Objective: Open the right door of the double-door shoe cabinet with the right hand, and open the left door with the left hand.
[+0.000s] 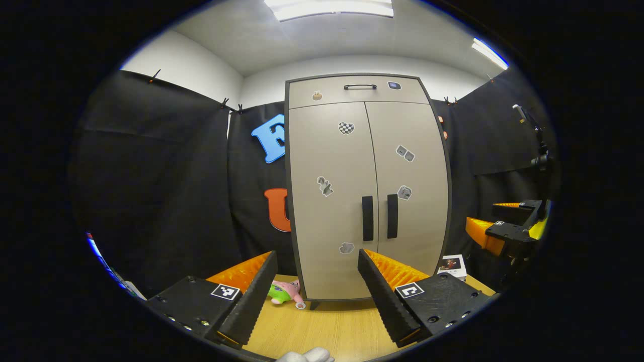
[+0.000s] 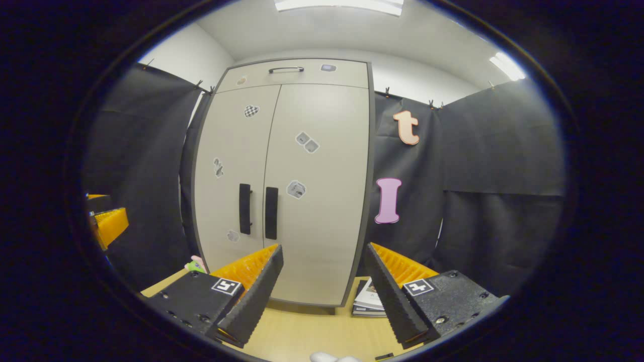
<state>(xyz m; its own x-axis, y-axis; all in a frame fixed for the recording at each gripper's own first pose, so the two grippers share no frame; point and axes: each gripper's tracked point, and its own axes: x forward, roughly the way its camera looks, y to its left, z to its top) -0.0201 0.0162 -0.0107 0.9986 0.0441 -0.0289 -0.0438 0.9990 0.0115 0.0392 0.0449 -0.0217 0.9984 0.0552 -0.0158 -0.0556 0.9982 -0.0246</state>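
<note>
A beige double-door shoe cabinet (image 1: 367,191) (image 2: 287,181) stands upright on a wooden table, both doors closed. Two black vertical handles sit side by side at the middle seam: the left door's handle (image 1: 368,218) (image 2: 245,208) and the right door's handle (image 1: 392,216) (image 2: 271,213). Several stickers dot the doors, and a drawer with a black handle (image 1: 359,86) tops the cabinet. My left gripper (image 1: 317,259) is open, some way in front of the left door. My right gripper (image 2: 324,251) is open too, facing the right door; it also appears at the right edge of the left gripper view (image 1: 503,229).
A pink and green plush toy (image 1: 286,292) lies at the cabinet's left foot. A stack of magazines (image 2: 370,300) (image 1: 453,266) rests on the table (image 1: 327,327) beside its right foot. Black cloth walls close in on both sides.
</note>
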